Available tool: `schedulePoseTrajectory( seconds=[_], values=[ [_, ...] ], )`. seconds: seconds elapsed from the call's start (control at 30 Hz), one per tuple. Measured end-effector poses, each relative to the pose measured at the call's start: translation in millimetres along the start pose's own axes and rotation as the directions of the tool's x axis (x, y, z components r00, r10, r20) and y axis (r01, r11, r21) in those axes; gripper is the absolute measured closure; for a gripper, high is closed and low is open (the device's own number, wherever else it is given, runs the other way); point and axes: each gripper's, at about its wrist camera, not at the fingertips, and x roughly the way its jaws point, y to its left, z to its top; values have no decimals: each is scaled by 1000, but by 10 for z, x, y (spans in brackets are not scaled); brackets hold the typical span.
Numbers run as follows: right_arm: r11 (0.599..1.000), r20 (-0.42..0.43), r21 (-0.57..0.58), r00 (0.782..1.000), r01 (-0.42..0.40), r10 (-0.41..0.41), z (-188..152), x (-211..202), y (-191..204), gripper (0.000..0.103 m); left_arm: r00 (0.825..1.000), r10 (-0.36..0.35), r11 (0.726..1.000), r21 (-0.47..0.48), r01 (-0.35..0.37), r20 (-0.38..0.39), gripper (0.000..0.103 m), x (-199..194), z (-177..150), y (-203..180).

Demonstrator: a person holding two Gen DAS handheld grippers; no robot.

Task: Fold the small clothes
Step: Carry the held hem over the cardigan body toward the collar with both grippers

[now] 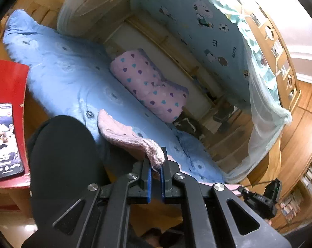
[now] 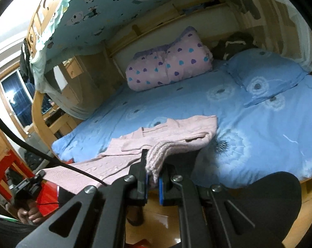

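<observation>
A small pink knitted garment point(image 2: 156, 136) lies partly on the near edge of the blue bed sheet point(image 2: 238, 124) and hangs off toward me. My right gripper point(image 2: 152, 175) is shut on a bunched edge of it, near the bed's front edge. My left gripper point(image 1: 156, 169) is shut on another pink knit edge point(image 1: 135, 138), lifted above the sheet point(image 1: 69, 72). In the right wrist view the left gripper point(image 2: 25, 188) shows at the lower left with the garment stretched toward it.
A pink heart-print folded quilt point(image 2: 168, 62) lies at the back of the bed, a blue pillow point(image 2: 263, 76) at the right. A red stool point(image 1: 7, 86) carries a phone point(image 1: 2, 138). My dark-clad knee point(image 1: 62, 155) is by the bed edge. Wooden bunk frame and netting surround.
</observation>
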Motion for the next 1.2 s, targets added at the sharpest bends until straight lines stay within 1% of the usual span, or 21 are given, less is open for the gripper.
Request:
schedulePoseTrajectory(
  seconds=[0.07, 0.17, 0.27, 0.37, 0.43, 0.53, 0.63, 0.7, 0.8, 0.9, 0.97, 1.07, 1.2],
  values=[
    [1000, 18, 27, 1000, -12, 11, -85, -78, -10, 96, 1000, -14, 1000, 11, 14, -13, 103, -36, -59, -12],
    [999, 6, 47, 1000, 18, -19, -176, -147, -11, 96, 999, -45, 999, 30, 46, -25, 103, -73, -115, -61],
    [999, -1, 25, 999, 35, -35, -267, -222, 29, 96, 998, -64, 996, 60, 65, -21, 103, -112, -111, -120],
    [999, 14, 31, 1000, 24, -25, -309, -215, -21, 96, 998, -54, 995, 87, 57, -33, 103, -61, -122, -186],
    [998, 44, 51, 999, 23, -26, -260, -178, -88, 96, 999, -38, 996, 85, 40, -25, 103, -21, -106, -193],
    [997, 65, 78, 998, 9, -14, -123, -120, -172, 96, 1000, -18, 998, 65, 18, 3, 103, -12, -38, -126],
    [997, 76, 69, 997, 17, -23, -11, -74, -212, 96, 999, -35, 999, 15, 35, 13, 103, -31, 6, -20],
    [997, 84, 72, 996, 8, -14, 20, -56, -234, 96, 999, -54, 998, 25, 54, 6, 103, -15, 23, -9],
    [998, 76, 66, 997, -3, -2, 83, 28, -264, 96, 999, -52, 997, 63, 53, -10, 103, 44, 97, -67],
    [998, 56, 61, 998, -7, 3, 154, 160, -293, 96, 999, -37, 996, 84, 37, -9, 103, 105, 156, -114],
    [998, 50, 65, 999, -13, 10, 200, 248, -332, 96, 999, -36, 997, 70, 37, -8, 103, 156, 198, -104],
    [997, 44, 77, 999, -29, 26, 252, 373, -410, 96, 1000, -13, 997, 71, 14, -12, 103, 241, 261, -108],
    [995, 27, 91, 999, -29, 27, 330, 563, -541, 96, 1000, 11, 998, 66, -11, 2, 103, 363, 354, -69]
  ],
)
